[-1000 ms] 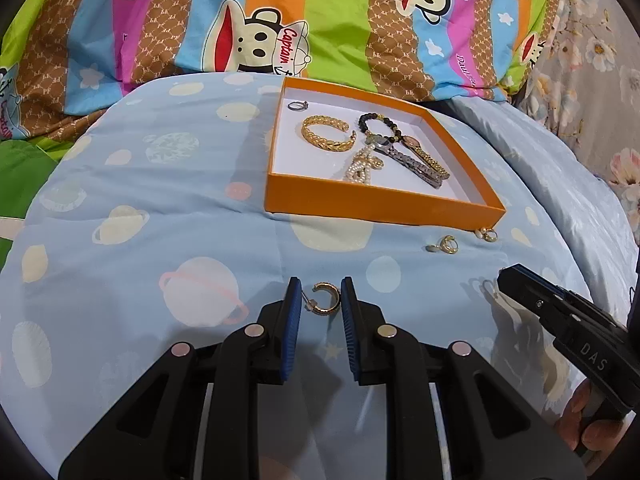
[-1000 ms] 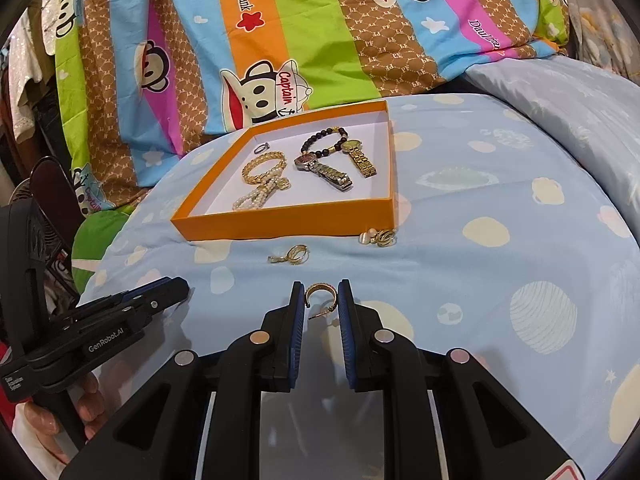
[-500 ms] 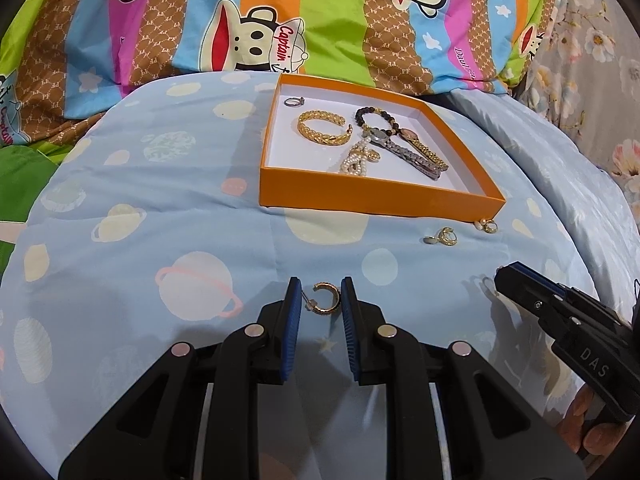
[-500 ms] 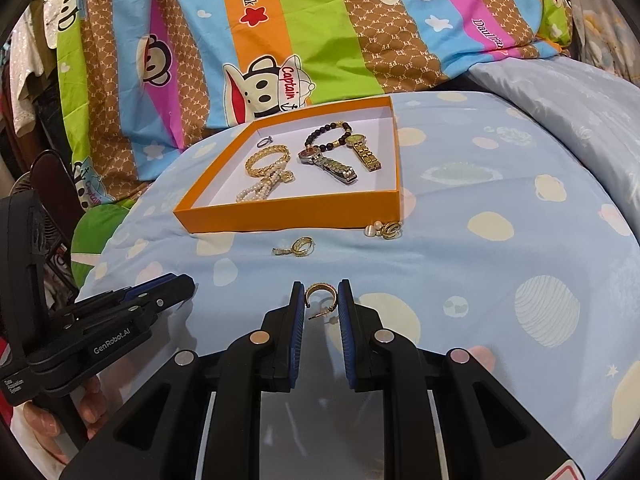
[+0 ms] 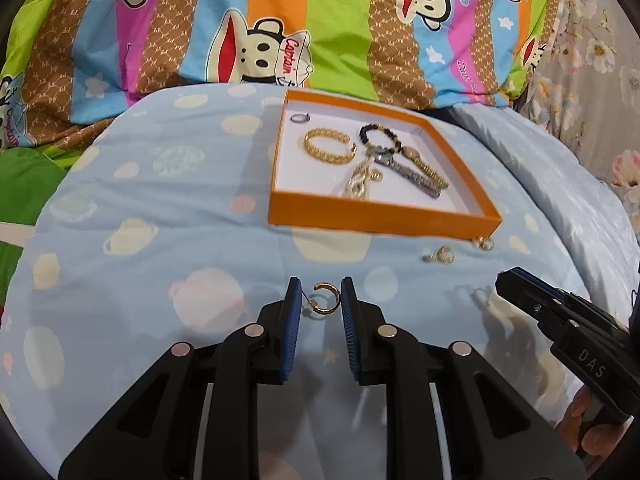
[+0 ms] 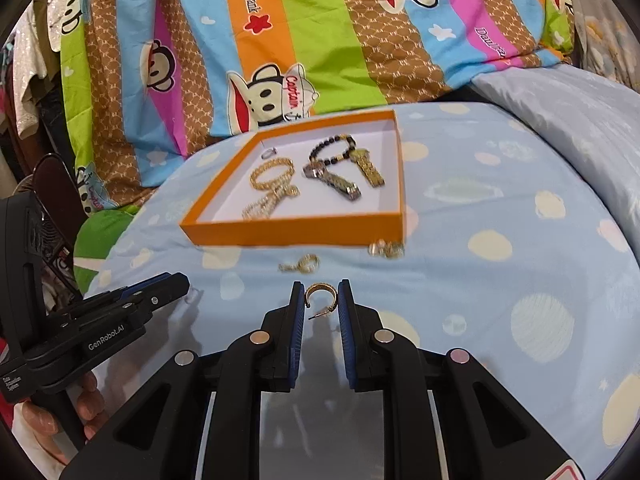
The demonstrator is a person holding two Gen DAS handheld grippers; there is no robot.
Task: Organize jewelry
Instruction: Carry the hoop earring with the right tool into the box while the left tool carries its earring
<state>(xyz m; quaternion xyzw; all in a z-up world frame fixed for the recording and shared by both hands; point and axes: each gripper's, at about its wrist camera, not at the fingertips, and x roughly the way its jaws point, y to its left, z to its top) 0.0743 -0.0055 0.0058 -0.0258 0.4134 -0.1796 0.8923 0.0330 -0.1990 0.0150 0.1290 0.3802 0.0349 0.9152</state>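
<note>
Gold hoop earrings sit pinched, one in the left gripper [image 5: 320, 300], one [image 6: 320, 300] in the right gripper [image 6: 319, 300], both narrow-jawed above the blue planet-print bedspread [image 5: 160, 200]. Ahead lies the shallow orange cardboard tray [image 5: 380, 216], slightly nearer the right one's line.

one orange tray [image 5: 376, 216]. inside it: one small silver ring [image 5: 299, 118], one gold bangle [image 5: 330, 147], one dark bead bracelet [image 5: 378, 136], one pearl piece [image 5: 359, 182], two watches [image 6: 340, 186]. four earring pieces outside the tray: two loose on the bedspread [image 5: 440, 255], two gold hoops [image 5: 327, 299] in grippers.
</note>
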